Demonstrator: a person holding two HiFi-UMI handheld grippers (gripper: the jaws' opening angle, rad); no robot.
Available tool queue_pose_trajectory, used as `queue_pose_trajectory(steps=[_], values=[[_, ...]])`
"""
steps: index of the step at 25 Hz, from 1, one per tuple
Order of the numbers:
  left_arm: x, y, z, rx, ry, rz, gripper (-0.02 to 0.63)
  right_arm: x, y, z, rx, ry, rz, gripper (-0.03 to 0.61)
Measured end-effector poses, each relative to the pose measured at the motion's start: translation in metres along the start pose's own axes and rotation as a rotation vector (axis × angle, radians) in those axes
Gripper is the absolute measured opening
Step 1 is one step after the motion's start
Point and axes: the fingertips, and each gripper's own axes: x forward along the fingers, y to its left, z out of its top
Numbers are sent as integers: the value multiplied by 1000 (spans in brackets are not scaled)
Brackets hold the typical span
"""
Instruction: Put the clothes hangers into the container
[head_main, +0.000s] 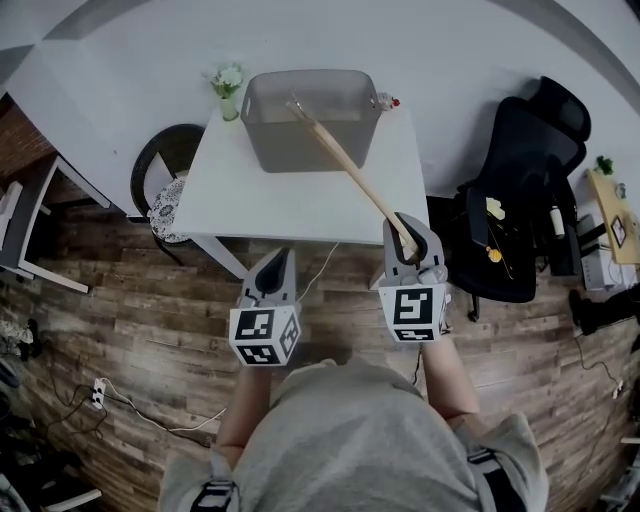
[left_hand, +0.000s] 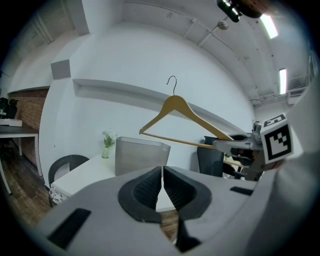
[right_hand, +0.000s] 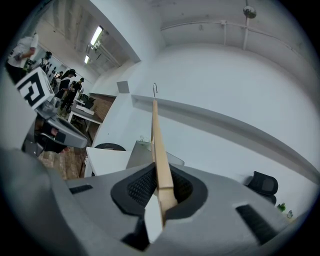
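While my right fingers clamp one arm end of the wooden hanger, its hook points toward the grey container on the tabletop | left fingers: closed together, empty.

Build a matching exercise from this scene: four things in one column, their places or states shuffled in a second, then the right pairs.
Things
1. wooden hanger
2. grey container
3. left tool
4. potted plant

Places or states
A. shut, with nothing between its jaws
B. at the table's far left corner, beside the container
C. clamped by one end in the right tool, held in the air
D. at the far edge of the white table, open side up

Pairs: 1-C, 2-D, 3-A, 4-B
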Motion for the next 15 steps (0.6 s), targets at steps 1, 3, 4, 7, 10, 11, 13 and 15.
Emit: queue_pose_trajectory(steps=[1,3,4,7,10,11,13,15], values=[[2,2,0,-2,2,1,15,4,-1,0,-1,1,0,40],[7,8,0,-6,4,4,15,11,-4,0,-3,7,-3,40],[10,10,1,-9,5,6,15,16,-5,0,-3,11,-3,40],[18,18,3,-13,5,14,15,30,-10,-1,-8,18,1,40],[30,25,6,-16,3,23,15,48,-16,-1,-26,23,12,40],[34,28,7,-16,1,25,15,55,-18,-2,-32,24,15,40],[44,34,9,-11,-2,30,15,70,-21,-1,-40,21,20,40],[56,41,13,-8,-5,37,15,85,-24,-2,-45,19,26,40]])
